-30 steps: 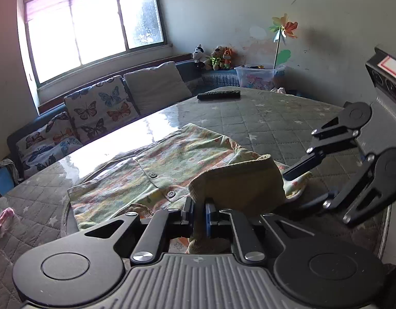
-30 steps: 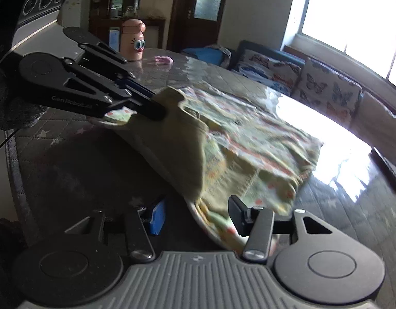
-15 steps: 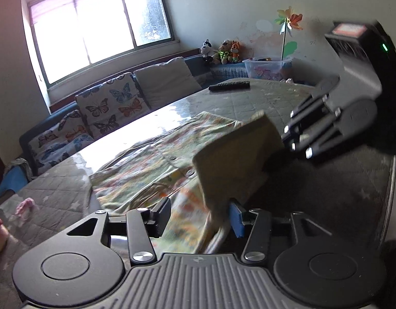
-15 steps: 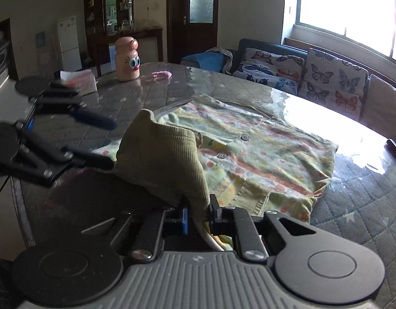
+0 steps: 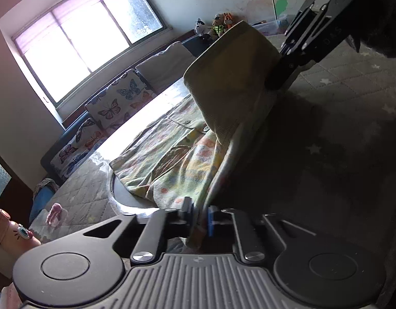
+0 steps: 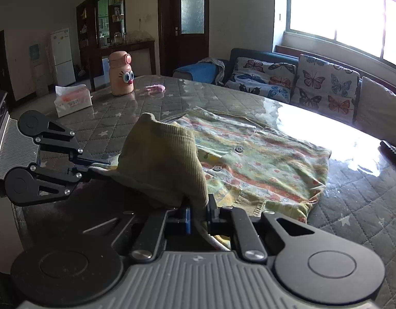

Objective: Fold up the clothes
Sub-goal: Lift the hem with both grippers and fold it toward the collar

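left gripper (image 5: 201, 215): angled down, jaws closing on shirt (image 6: 262, 159) hem
right gripper (image 6: 198, 213): angled down, jaws closing, clamping olive cuff (image 6: 164, 162)

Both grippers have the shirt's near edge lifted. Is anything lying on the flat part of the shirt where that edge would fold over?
Nothing visible. The left gripper and right gripper are both clamped on the shirt, and its flat part is bare. The pink bottle, tissue box and remote sit on the table apart from it.
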